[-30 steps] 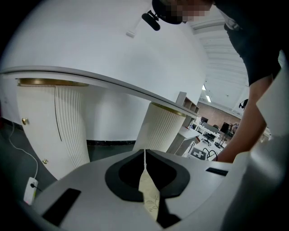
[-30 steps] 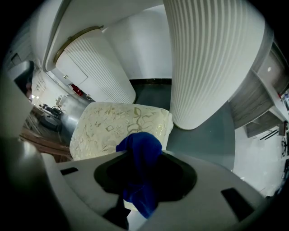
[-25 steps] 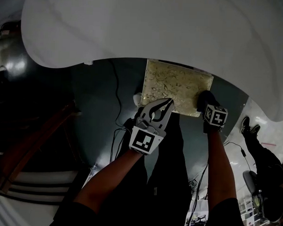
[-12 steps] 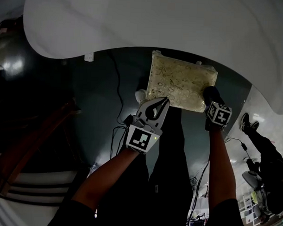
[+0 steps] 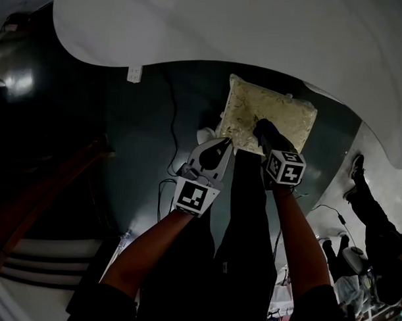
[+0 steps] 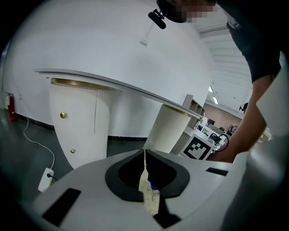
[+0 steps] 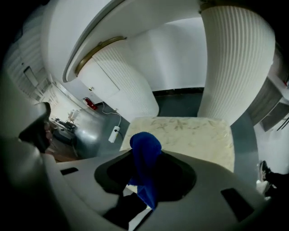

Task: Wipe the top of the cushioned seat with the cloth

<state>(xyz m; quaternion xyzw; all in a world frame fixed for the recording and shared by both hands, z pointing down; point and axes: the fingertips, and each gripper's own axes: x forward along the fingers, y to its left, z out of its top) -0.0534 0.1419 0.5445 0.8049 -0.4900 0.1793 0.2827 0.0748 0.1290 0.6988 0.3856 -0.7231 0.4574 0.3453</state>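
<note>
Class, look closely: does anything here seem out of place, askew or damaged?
Nothing spilled or damaged. One oddity: the left tool is clamped on a corner of the cushioned seat, while the right tool holds the blue cloth over it.

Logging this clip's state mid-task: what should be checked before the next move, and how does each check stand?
1. Cloth gripped: ok, the right gripper has its jaws shut on it.
2. Right gripper above the seat: ok.
3. Cloth pressed on the seat top: cannot tell.
4. Seat steadied: ok, the left gripper is at its near corner, jaws shut on the patterned fabric.
5. Seat top ahead of the cloth in reach: ok, it lies straight ahead in the right gripper view.
</note>
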